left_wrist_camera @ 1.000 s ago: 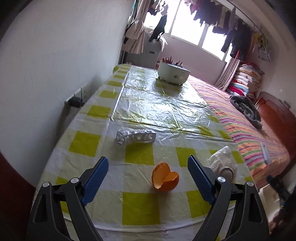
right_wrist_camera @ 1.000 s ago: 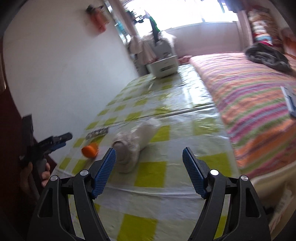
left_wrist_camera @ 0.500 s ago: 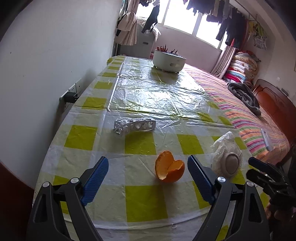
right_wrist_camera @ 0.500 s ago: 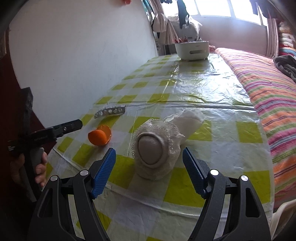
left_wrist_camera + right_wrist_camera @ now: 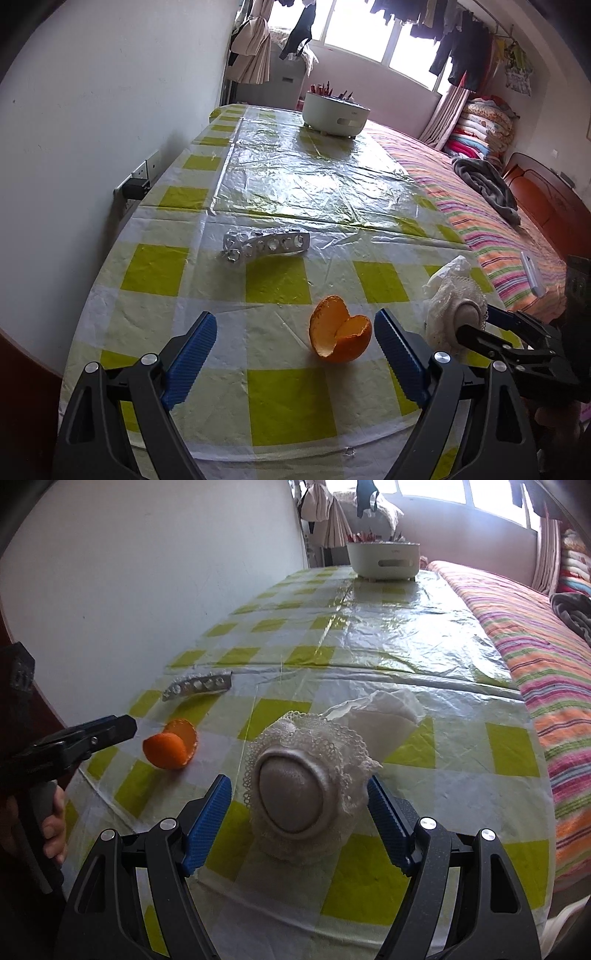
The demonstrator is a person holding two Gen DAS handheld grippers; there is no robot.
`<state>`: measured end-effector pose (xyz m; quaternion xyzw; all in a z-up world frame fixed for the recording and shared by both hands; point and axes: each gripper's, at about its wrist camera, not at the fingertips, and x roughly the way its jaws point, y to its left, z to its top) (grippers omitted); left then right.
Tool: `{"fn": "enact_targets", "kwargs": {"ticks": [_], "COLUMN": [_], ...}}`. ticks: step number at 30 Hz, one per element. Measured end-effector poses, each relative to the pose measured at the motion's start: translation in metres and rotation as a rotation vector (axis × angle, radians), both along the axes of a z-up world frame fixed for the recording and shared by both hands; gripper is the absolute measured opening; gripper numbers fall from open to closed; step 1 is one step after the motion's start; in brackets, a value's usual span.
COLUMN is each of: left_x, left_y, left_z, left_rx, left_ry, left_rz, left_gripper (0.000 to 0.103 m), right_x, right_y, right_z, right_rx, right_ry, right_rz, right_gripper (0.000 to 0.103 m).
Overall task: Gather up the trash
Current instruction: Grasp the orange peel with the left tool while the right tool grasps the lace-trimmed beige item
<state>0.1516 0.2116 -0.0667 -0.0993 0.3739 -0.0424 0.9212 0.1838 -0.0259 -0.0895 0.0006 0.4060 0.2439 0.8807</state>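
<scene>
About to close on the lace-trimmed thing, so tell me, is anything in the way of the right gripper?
Nothing visible. The right gripper is open with the lace-trimmed piece already between its blue pads; the orange peel lies apart, to its left.

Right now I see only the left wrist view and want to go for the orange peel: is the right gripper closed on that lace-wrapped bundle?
Observer: No. The right wrist view shows the right gripper open, its fingers on either side of the lace-wrapped bundle.
Operator: And my left gripper, is it touching the peel?
Observer: No. Seen from the side, the left gripper stops just short of the orange peel, with bare tablecloth between them.
</scene>
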Motion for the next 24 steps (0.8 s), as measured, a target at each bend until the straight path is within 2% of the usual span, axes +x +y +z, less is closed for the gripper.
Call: {"fn": "enact_targets", "kwargs": {"ticks": [7,8,9,16,20,23,24], "left_x": [0.010,0.010,0.012,0.023,0.028,0.032,0.034], "left_y": [-0.010,-0.011,-0.013,-0.027,-0.032,-0.038,-0.039], "left_z": [-0.004,-0.005,-0.006,-0.015,-0.020,-0.027,-0.029], "left_rx": [-0.010,-0.008,-0.006,-0.013,-0.008,0.011,0.007], "left_ry": [0.013,0.013,0.014,0.023,0.028,0.061,0.076], "left_rz": [-0.024,-0.027,-0.032,-0.060,-0.075,-0.093,-0.106], "left_gripper": [0.085,0.085,0.085,0.085,0.084,0.070,0.059], "right_x": [0.011,0.011,0.012,0.007,0.001,0.000,-0.001], "right_y": [0.014,0.014,0.013,0.007,-0.005,-0.012,-0.015], "right_z": [-0.013,-0.014,-0.013,-0.005,0.007,0.008,0.008], "right_rx": [-0.026,-0.025,-0.020,0.010,0.080,0.109,0.116], "right_ry": [0.046,0.050,0.054,0.045,0.021,0.027,0.024], "right_rz": [0.031,0.034,0.037,0.042,0.029,0.018,0.011], "right_gripper": [0.073,0.064,0.050,0.048,0.048,0.048,0.048]}}
